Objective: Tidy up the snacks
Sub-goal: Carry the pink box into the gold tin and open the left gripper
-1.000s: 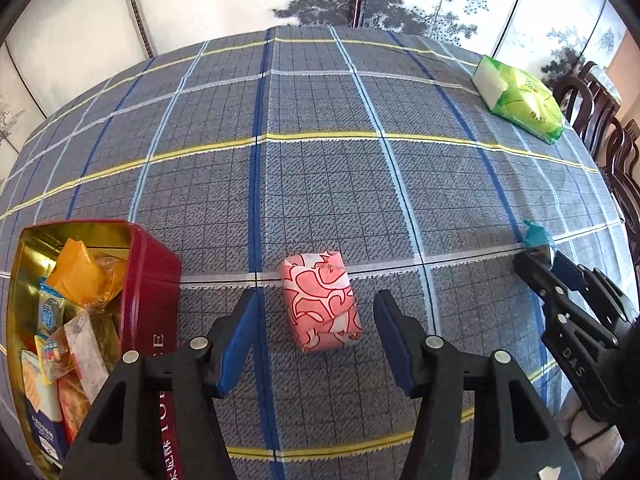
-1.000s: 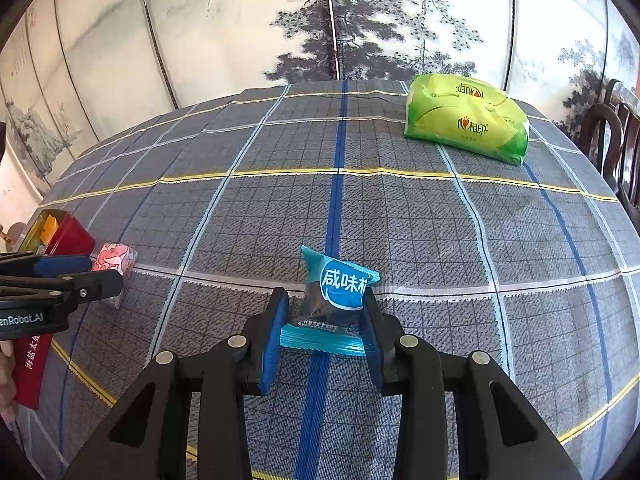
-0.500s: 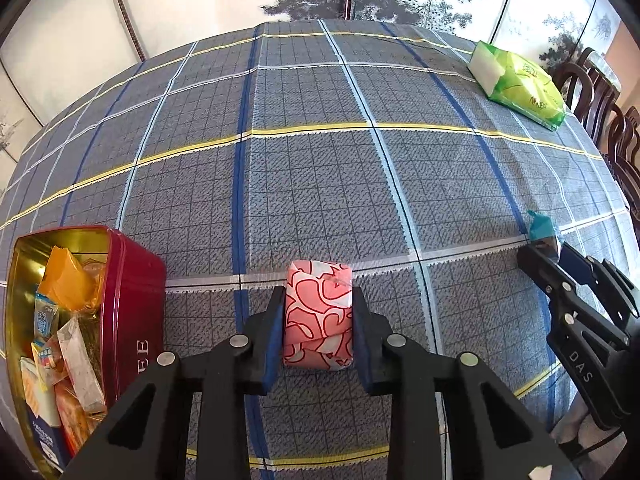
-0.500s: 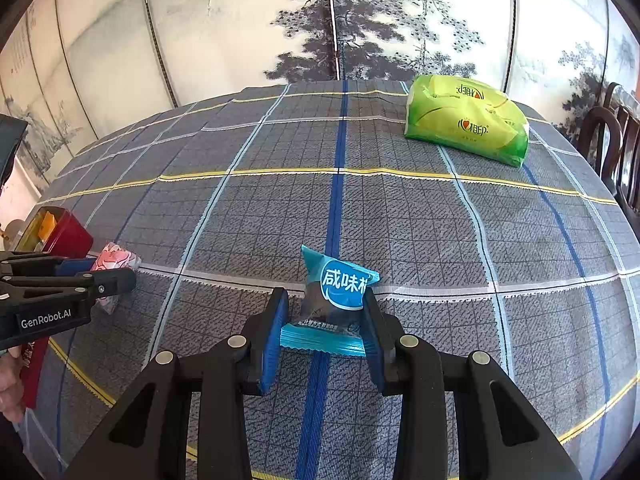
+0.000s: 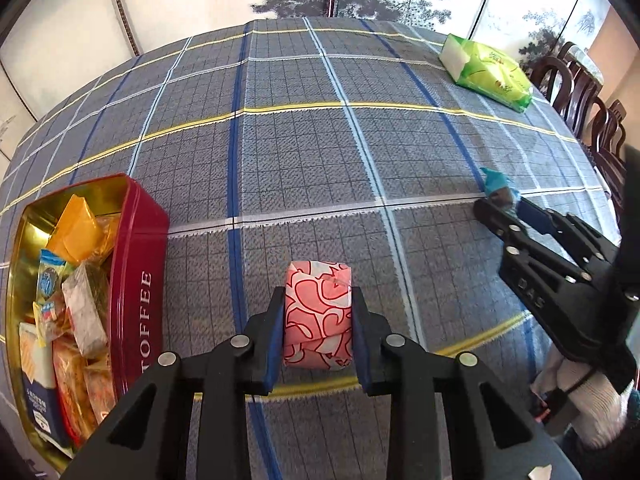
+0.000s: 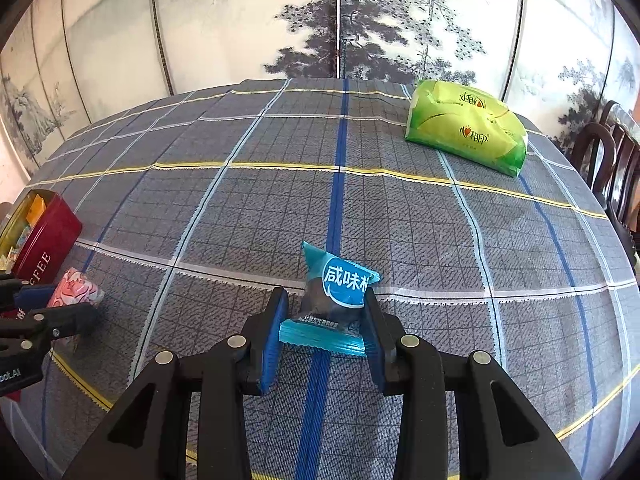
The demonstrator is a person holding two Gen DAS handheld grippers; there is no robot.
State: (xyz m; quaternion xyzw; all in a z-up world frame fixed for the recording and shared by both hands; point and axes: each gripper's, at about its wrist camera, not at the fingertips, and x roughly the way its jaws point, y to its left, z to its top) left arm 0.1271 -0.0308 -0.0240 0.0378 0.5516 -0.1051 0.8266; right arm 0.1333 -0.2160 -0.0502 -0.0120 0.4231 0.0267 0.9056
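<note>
Sitting squarely between the left gripper's (image 5: 318, 334) pads, the pink packet (image 5: 318, 318) is clamped, right of the red tin (image 5: 138, 280). The right gripper (image 6: 326, 326) pinches the blue packet (image 6: 338, 298) between nearly closed jaws.

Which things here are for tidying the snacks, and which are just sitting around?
For the job:
- pink snack, pinched in the left gripper
- blue snack, pinched in the right gripper
- red toffee tin, already holding snacks

Just lying about:
- green tissue pack
- dark chairs
</note>
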